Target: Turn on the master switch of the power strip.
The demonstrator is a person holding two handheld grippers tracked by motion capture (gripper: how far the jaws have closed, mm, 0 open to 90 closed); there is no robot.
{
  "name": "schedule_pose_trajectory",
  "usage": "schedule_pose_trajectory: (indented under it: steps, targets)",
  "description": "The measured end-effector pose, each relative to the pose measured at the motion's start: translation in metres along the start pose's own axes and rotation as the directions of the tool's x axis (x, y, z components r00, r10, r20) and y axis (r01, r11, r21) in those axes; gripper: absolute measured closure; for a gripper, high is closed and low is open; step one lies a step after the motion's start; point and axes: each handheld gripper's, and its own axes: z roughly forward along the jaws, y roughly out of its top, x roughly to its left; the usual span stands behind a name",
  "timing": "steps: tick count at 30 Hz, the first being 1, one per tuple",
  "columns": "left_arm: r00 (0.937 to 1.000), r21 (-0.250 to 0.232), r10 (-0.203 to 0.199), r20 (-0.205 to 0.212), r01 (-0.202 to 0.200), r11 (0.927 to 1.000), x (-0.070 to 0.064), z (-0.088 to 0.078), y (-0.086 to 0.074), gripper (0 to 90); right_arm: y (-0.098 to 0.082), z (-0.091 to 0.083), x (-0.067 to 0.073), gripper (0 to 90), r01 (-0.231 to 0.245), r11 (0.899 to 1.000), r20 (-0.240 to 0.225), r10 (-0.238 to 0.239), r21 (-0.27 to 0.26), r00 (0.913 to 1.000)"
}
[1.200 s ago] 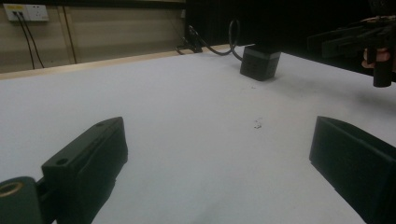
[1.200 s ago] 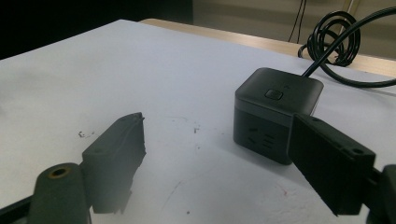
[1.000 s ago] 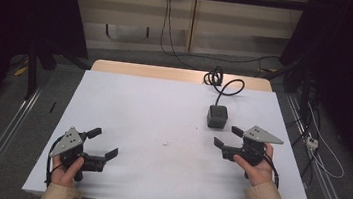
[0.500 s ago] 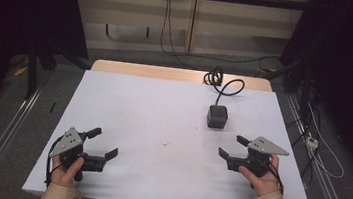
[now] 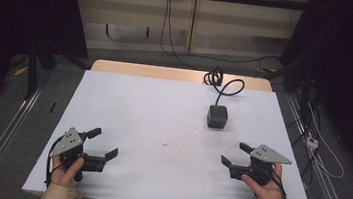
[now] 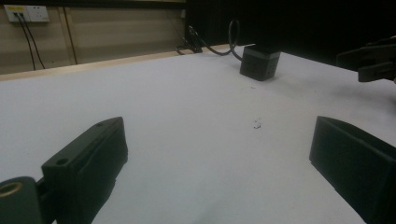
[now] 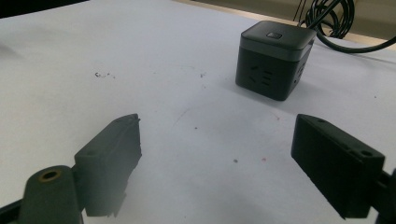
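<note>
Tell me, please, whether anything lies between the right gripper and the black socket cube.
Nothing visible does. The right gripper rests open near the table's front edge, and only bare white tabletop, with a few tiny specks, separates it from the socket cube. The cube's cable runs off behind it, away from the gripper.

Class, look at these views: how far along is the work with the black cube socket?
Done: nothing visible; the cube socket sits untouched on the white table, its cable trailing back. In hand: nothing; the left gripper and right gripper are open and empty. Left: reaching and grasping the cube, probably with the nearer right gripper.
</note>
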Motion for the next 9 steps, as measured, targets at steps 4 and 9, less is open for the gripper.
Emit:
schedule_pose_trajectory:
  steps: [4,9]
  targets:
    - [1.0000,0.005,0.002,0.000,-0.002,1.0000,-0.0001,0.0001,0.0001,3.8,-0.0032,-0.0030,-0.0002,15.7,0.001,1.000,0.005,-0.001,-0.001,1.0000]
    - [1.0000,0.003,-0.001,-0.002,0.001,1.0000,-0.0005,0.0006,0.0003,3.8,-0.0052,-0.0041,-0.0020,15.2,-0.005,1.000,0.009,0.005,0.001,0.9999]
